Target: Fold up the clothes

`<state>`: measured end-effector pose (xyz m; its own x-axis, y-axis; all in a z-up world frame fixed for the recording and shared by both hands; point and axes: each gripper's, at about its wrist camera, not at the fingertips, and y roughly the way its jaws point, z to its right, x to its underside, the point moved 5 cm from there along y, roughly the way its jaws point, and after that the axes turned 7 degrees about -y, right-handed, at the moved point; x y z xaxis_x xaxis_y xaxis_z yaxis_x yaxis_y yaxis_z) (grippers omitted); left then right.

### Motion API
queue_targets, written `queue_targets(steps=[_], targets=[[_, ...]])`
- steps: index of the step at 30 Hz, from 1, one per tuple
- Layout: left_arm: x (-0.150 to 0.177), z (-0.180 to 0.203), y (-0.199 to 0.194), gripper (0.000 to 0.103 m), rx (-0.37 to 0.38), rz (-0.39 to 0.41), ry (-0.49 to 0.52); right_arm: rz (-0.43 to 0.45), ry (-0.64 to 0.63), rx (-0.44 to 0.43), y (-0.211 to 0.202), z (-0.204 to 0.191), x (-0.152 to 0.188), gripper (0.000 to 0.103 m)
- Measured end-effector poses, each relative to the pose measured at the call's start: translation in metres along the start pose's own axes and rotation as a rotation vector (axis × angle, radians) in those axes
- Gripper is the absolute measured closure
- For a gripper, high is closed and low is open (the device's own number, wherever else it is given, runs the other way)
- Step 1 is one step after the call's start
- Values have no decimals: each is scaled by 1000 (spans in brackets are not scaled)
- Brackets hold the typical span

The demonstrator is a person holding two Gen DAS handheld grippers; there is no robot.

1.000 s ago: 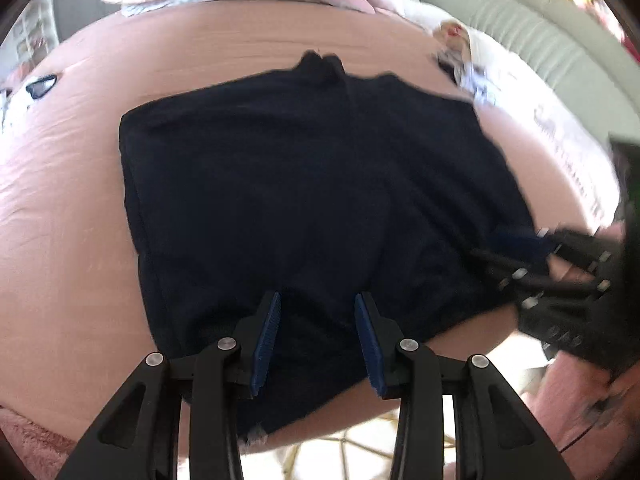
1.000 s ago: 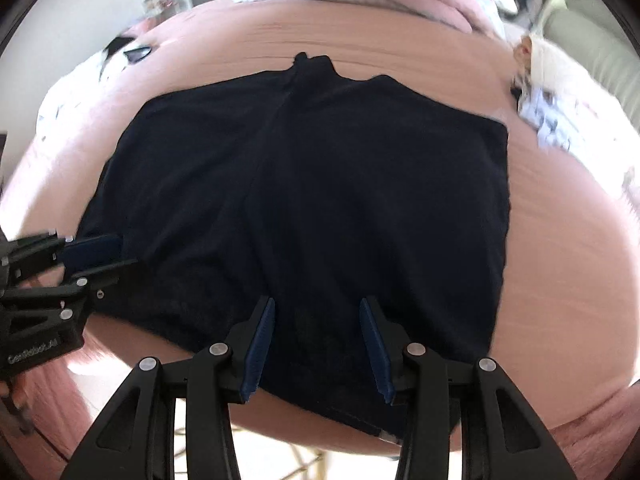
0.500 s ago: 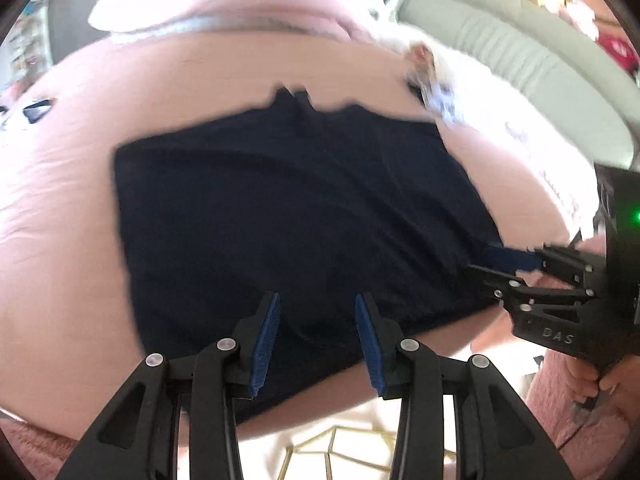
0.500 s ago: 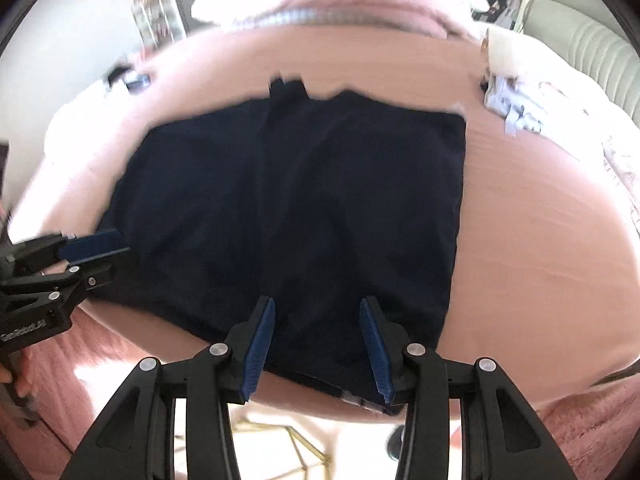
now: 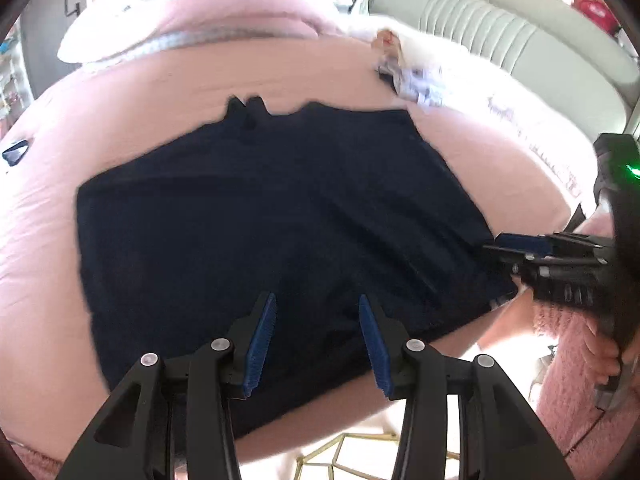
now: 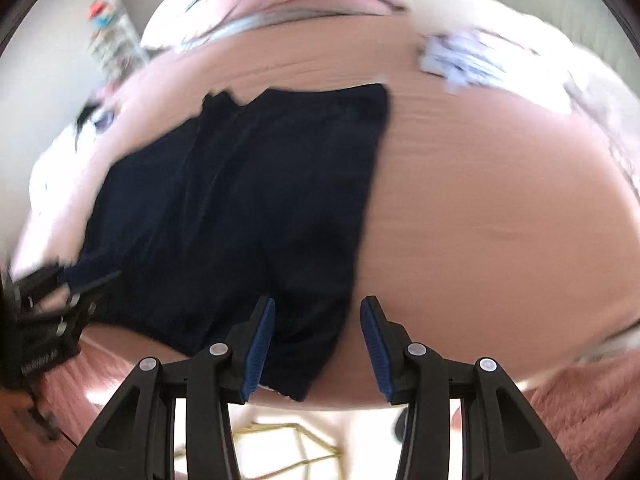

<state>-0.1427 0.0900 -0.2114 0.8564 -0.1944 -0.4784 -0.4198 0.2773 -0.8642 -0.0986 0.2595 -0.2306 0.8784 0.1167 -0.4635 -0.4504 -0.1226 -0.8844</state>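
Observation:
A pair of dark navy shorts (image 5: 276,216) lies flat on the pink bed sheet (image 5: 60,264), its near hem by the bed's front edge. It also shows in the right wrist view (image 6: 248,208). My left gripper (image 5: 316,340) is open and empty, hovering over the near hem. My right gripper (image 6: 316,344) is open and empty above the garment's near right corner. The right gripper shows at the right in the left wrist view (image 5: 504,246), beside the cloth's right corner. The left gripper shows blurred at the left in the right wrist view (image 6: 84,276).
Pink pillows (image 5: 208,12) lie at the bed's head. A small pile of light clothes (image 5: 416,80) sits at the far right. A grey-green sofa (image 5: 520,36) stands beyond. A dark phone (image 5: 16,152) lies at the far left. A fluffy pink rug (image 5: 576,360) lies below the bed edge.
Both grippers have pulled back and up from the shorts, still open. The right wrist view has swung to the right, so the shorts now sit left of centre there.

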Motion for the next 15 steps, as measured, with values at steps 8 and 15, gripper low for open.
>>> queue_targets(steps=[8,15], targets=[[13,-7,-5,53,5,38,-9,5,117,-44,-16,15,21,59],[-7,-30,-30,53,29,153,-130,-19,211,-220,-8,19,18,69]])
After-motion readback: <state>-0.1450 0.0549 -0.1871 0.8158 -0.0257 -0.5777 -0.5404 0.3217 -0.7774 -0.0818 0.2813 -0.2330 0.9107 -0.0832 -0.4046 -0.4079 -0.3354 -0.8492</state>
